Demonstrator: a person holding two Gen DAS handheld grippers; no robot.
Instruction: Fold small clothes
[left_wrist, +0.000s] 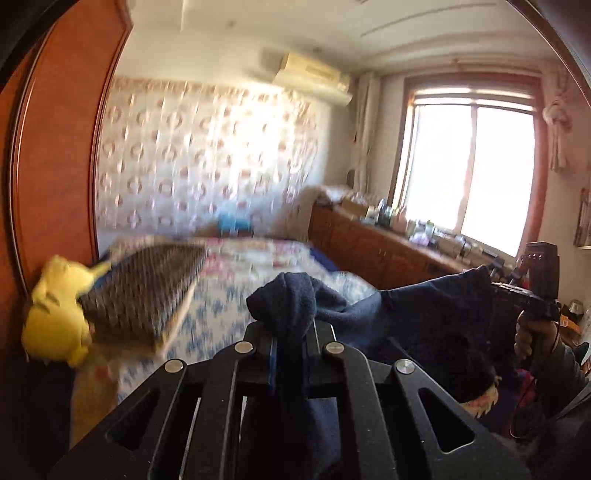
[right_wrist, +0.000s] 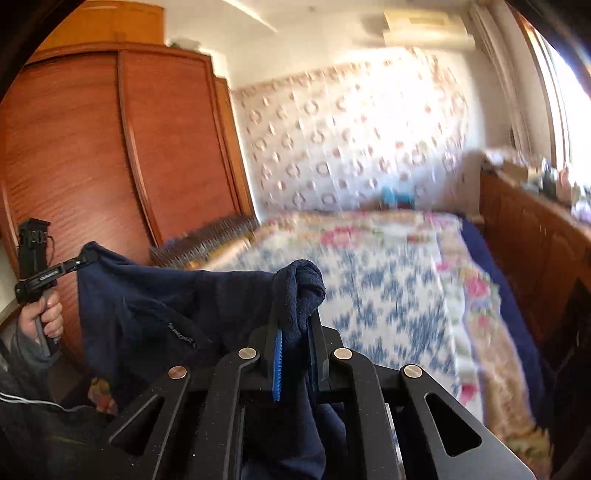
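A navy blue garment (left_wrist: 424, 317) hangs stretched in the air between my two grippers, above the bed. In the left wrist view my left gripper (left_wrist: 293, 332) is shut on a bunched corner of it. The cloth runs right to my right gripper (left_wrist: 489, 284), which a hand (left_wrist: 532, 339) holds. In the right wrist view my right gripper (right_wrist: 295, 321) is shut on the other bunched corner of the navy garment (right_wrist: 166, 302), beside a blue pad (right_wrist: 277, 358). My left gripper (right_wrist: 86, 254) pinches the far left corner, with a hand (right_wrist: 46, 317) on its grip. The lower garment hangs below view.
A bed with a floral quilt (right_wrist: 388, 280) lies ahead. A yellow plush toy (left_wrist: 55, 314) and a dark patterned cushion (left_wrist: 147, 288) sit at its left, against a wooden wardrobe (right_wrist: 92, 147). A cluttered wooden sideboard (left_wrist: 369, 247) runs under the window (left_wrist: 469, 173) at right.
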